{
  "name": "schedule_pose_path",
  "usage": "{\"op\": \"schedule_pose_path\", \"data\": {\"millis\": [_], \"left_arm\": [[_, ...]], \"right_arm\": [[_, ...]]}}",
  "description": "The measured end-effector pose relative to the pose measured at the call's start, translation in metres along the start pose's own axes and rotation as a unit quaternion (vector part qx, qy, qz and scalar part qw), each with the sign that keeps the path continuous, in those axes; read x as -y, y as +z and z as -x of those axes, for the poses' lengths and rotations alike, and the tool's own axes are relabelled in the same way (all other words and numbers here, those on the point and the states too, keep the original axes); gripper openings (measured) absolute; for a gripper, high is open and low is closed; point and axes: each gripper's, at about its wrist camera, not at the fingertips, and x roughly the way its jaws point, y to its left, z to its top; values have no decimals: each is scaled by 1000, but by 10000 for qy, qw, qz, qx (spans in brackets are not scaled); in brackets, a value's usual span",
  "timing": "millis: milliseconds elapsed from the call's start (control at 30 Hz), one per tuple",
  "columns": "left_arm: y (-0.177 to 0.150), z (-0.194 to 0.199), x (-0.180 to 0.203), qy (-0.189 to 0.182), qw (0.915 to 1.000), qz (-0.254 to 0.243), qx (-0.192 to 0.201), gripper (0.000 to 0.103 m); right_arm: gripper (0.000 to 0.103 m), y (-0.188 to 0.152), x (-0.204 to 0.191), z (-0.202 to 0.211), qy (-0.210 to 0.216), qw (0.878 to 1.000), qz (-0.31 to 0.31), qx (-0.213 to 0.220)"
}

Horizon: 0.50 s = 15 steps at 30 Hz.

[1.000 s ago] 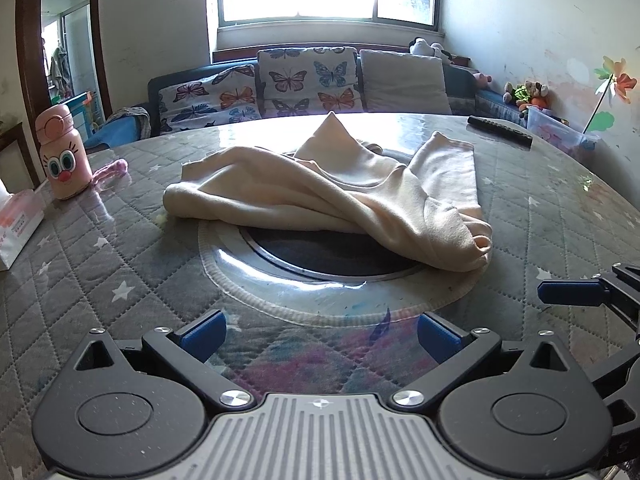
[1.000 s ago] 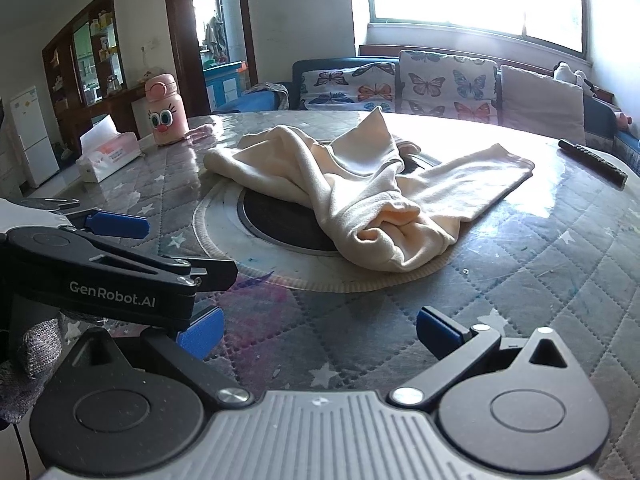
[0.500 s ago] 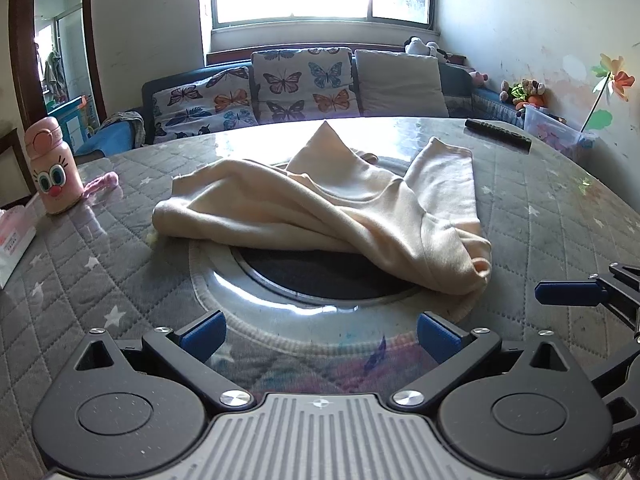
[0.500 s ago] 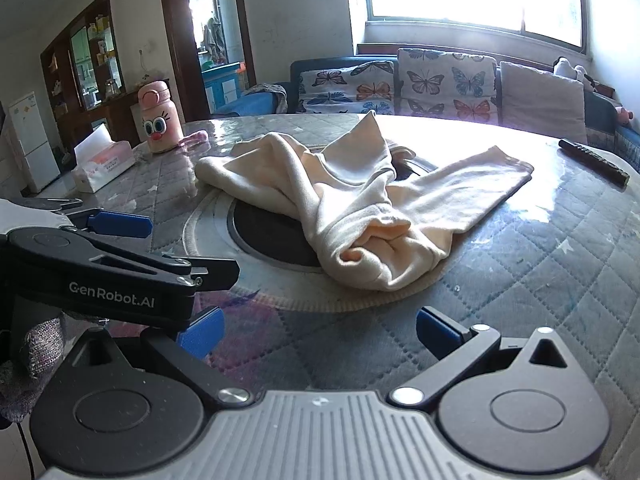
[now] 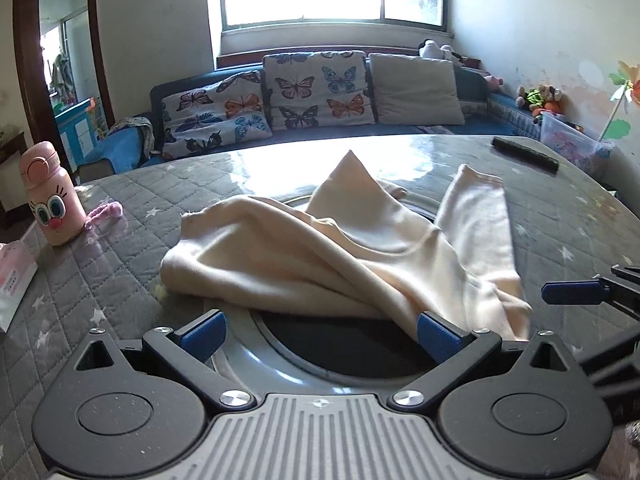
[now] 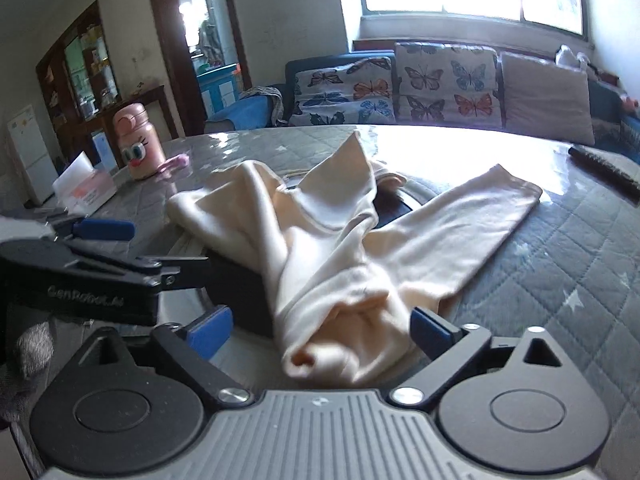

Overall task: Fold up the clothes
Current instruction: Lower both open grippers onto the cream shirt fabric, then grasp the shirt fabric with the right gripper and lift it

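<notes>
A crumpled cream garment (image 5: 300,264) (image 6: 332,240) lies over the dark round inset (image 5: 340,344) of the grey quilted table (image 5: 120,264). My left gripper (image 5: 320,336) is open just short of the garment's near fold, and its right pad reaches the cloth's edge. My right gripper (image 6: 320,332) has its jaws wide and closing, with the bunched near end of the garment between them; the pads do not press on it. The left view shows one blue fingertip (image 5: 572,292) of the right gripper at the far right.
A pink cartoon bottle (image 5: 54,196) (image 6: 138,144) and a tissue box (image 5: 12,276) (image 6: 86,190) stand at the table's left. A black remote (image 5: 524,154) lies at the far right. A sofa with butterfly cushions (image 5: 316,88) is behind the table.
Both grippers have moved forward to the garment. Its near fold now reaches the left gripper's pads, and its bunched end sits between the right gripper's jaws, which have narrowed slightly.
</notes>
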Motion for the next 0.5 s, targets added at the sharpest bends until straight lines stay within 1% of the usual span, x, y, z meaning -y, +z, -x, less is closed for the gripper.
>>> {"op": "schedule_pose_path", "data": {"millis": [100,167,200,367,433,500], "left_arm": [[6,-5,-6,45,10000,-10,13,103],[9,-8,-10,54,10000,-15,31,103],[10,-9,-13,61,10000,8,41,103],[17,-12,-26,157,9998,122,74,103],[20,-13,-30,172,9997,147,94,103],[23,-13,-33,198,9996,167,145,102]], "right_arm": [[86,12,11,-13,77,9998,-185,-58],[82,19,16,-21,140,9995,-260,-87],[78,22,18,-26,143,9995,-277,-100],[68,39,26,-52,173,9994,-259,-177],[59,43,26,-61,222,9992,-250,-221],[52,45,26,-71,243,9991,-228,-247]]}}
